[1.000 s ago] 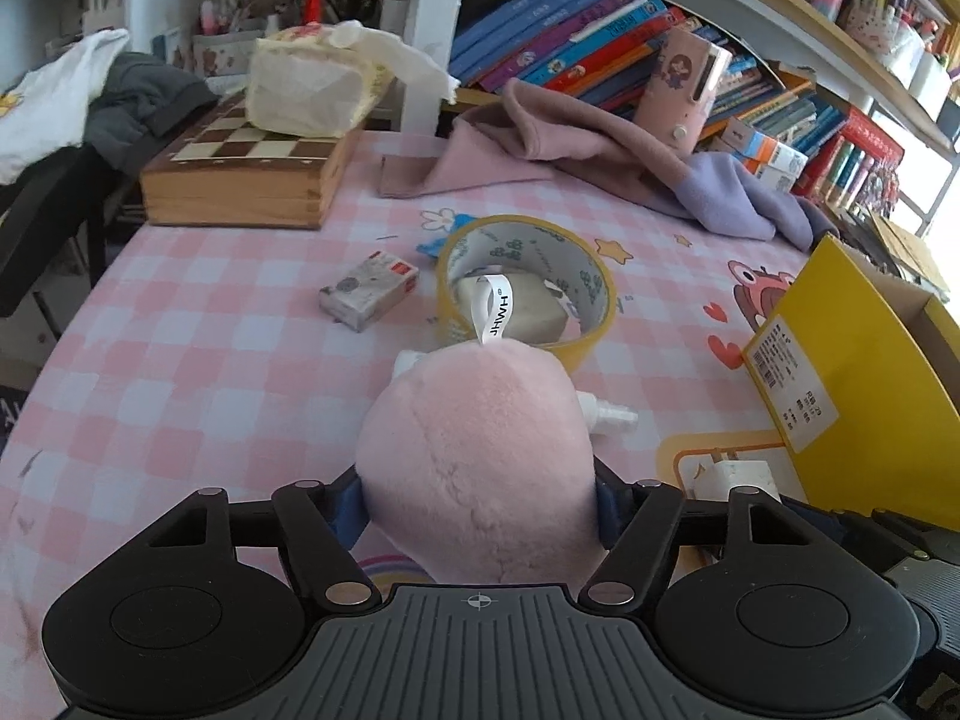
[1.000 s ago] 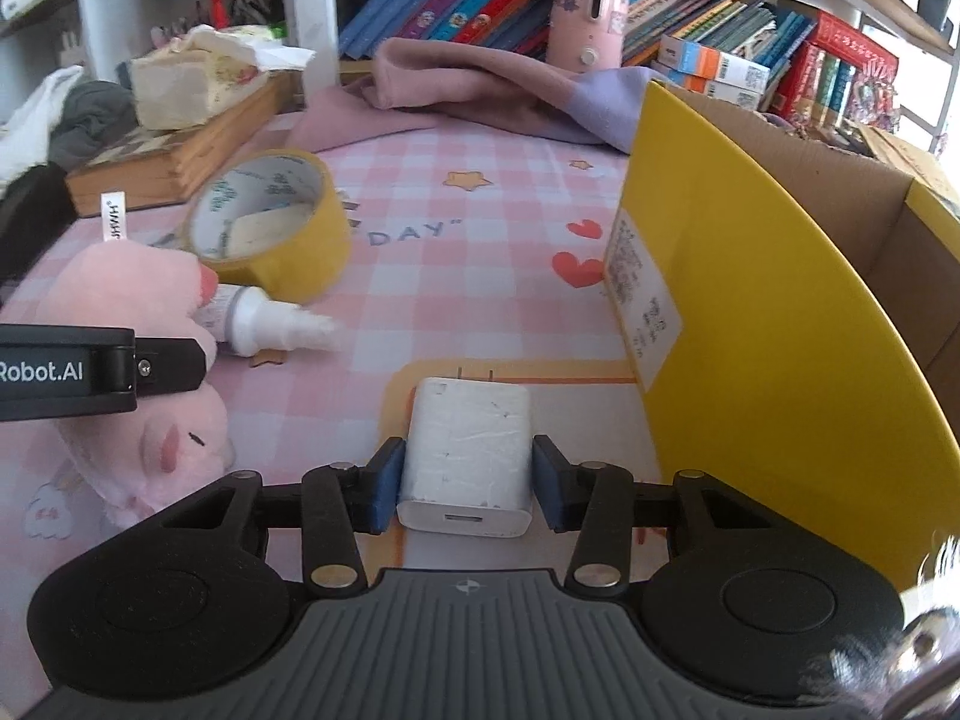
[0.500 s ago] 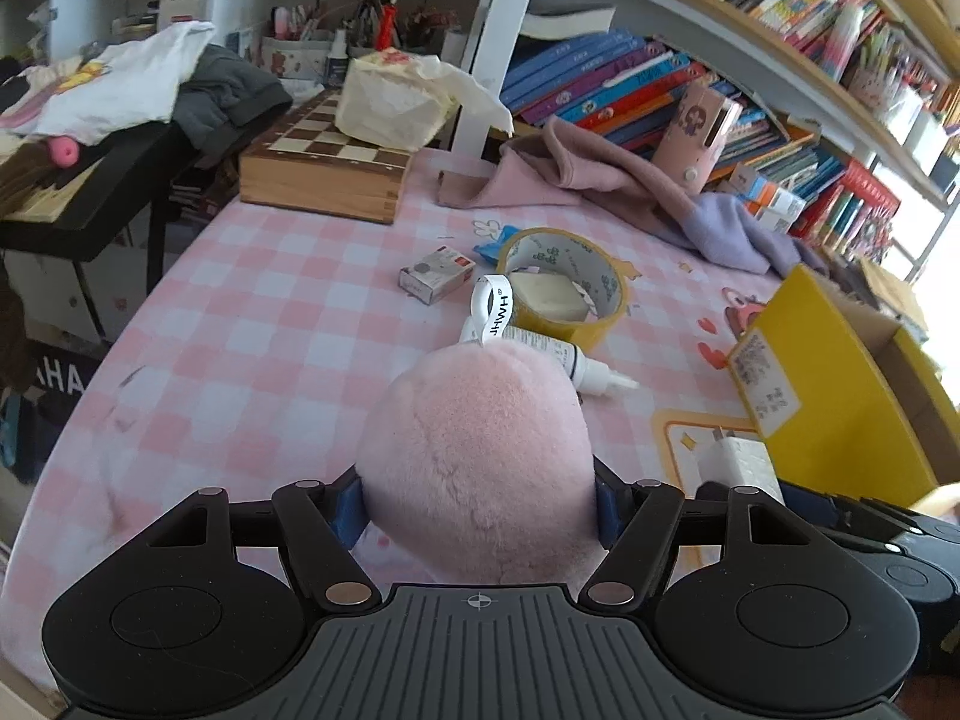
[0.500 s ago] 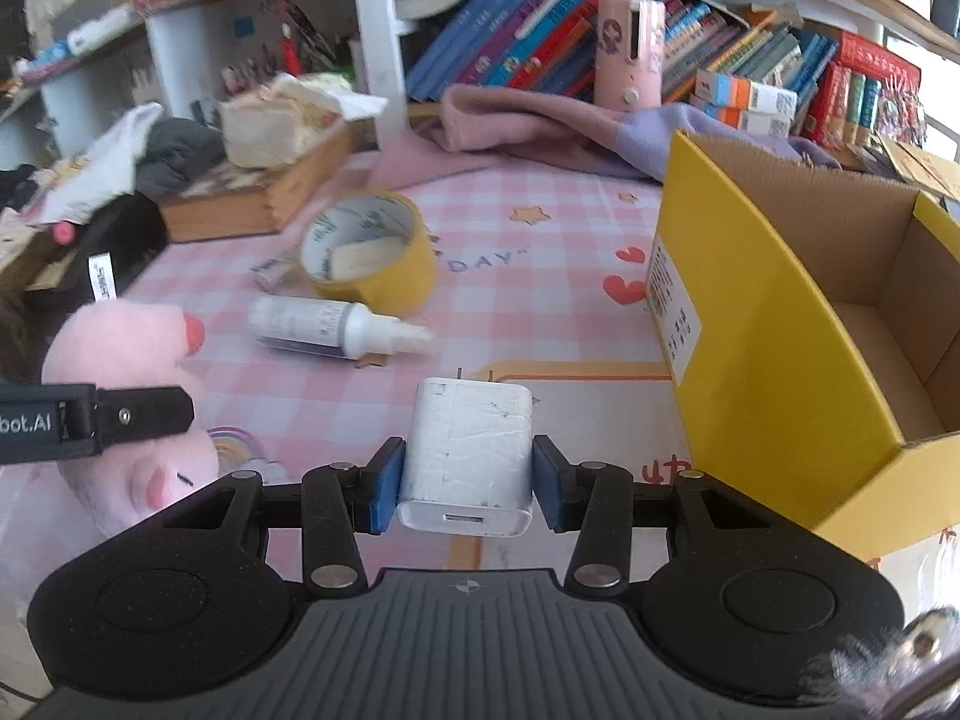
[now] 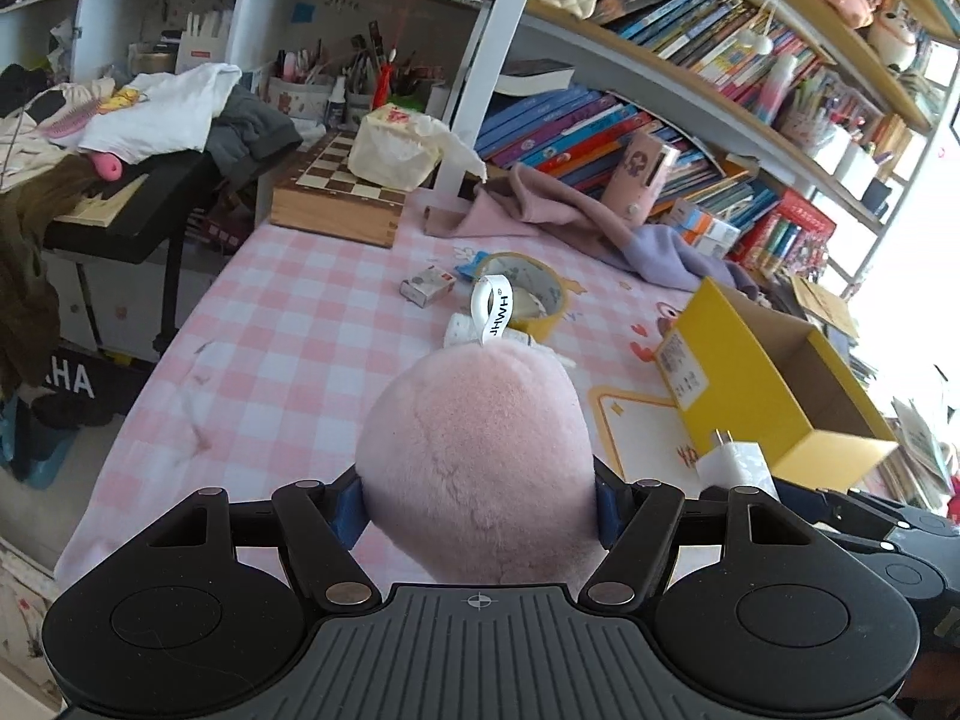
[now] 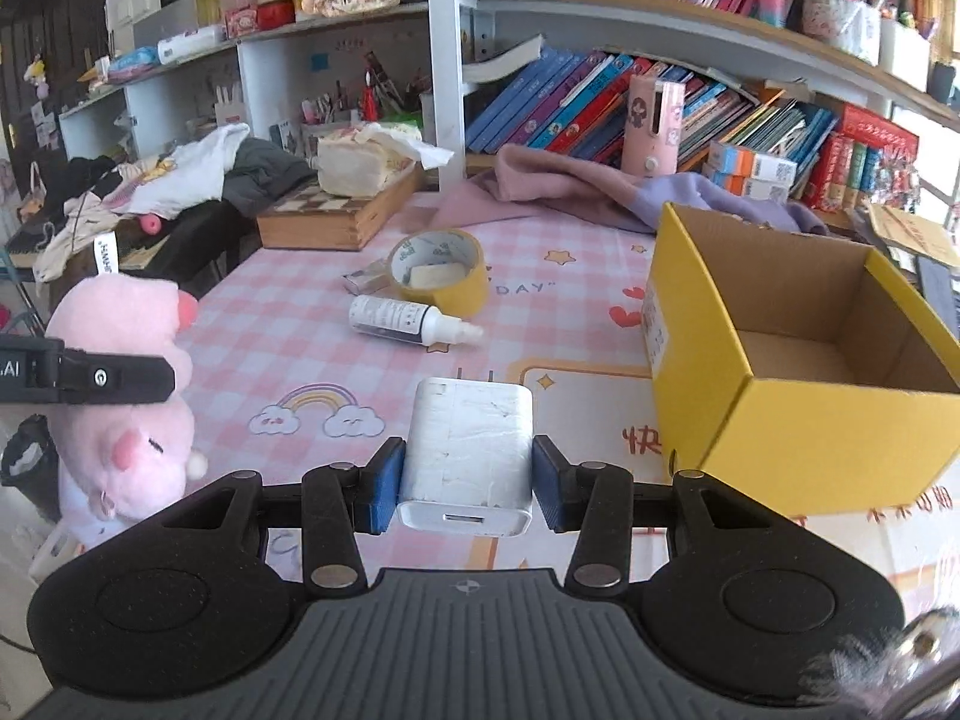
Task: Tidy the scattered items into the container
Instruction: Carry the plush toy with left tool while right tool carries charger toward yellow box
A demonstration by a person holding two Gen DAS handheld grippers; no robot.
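Above the pink checked tablecloth point(image 6: 288, 324), I carry a pink plush toy point(image 5: 474, 450), soft and light, squeezed in my left gripper point(image 5: 480, 504); my right gripper point(image 6: 465, 477) clamps a rigid white charger point(image 6: 468, 450) (smooth-sided, probably slippery) beside the open yellow box point(image 6: 798, 426).

Fluffy pink plush toy point(image 5: 474, 456), smooth white plastic charger point(image 6: 467, 450), matt yellow cardboard box point(image 6: 798, 420).

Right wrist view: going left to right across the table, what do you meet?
Pink plush → spray bottle → tape roll → charger → yellow box.
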